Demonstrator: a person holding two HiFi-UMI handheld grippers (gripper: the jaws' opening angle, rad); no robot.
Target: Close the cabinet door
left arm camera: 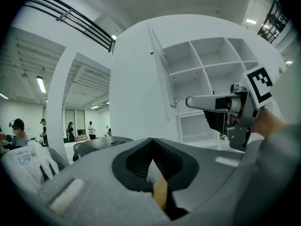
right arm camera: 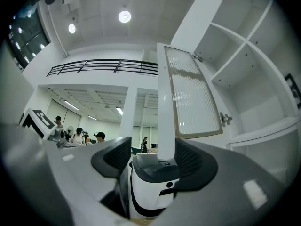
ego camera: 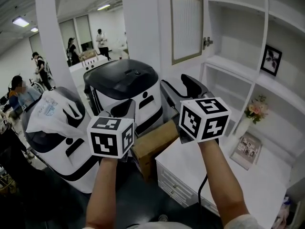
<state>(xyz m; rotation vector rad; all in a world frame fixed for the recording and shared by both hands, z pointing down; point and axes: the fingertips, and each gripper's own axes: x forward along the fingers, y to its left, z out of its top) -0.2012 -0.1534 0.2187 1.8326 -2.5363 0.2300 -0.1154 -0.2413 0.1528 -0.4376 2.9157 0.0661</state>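
The cabinet door (ego camera: 187,23) stands swung open from the white shelves (ego camera: 238,66), its ribbed glass panel facing out and its edge toward the room. Both grippers are held about level in front of the person, short of the door and not touching it.

R gripper (right arm camera: 153,157): jaws spread wide, gripping nothing. Through the gap you see the black-topped white machine (ego camera: 126,87) and, above it, the door's edge (well beyond the tips).

L gripper (left arm camera: 150,147): jaw tips pressed together w/ nothing pinched. It sits lower and left of the R one, over the cardboard box (ego camera: 152,144).

The box is wedged between the machine and a white drawer unit (ego camera: 248,185). A second machine at left has a white plastic bag (ego camera: 50,111) draped on it. On the shelves: a framed picture (ego camera: 270,60) and pink flowers (ego camera: 256,109). A booklet (ego camera: 247,149) lies on the drawer unit's top. People stand in the bg at left.
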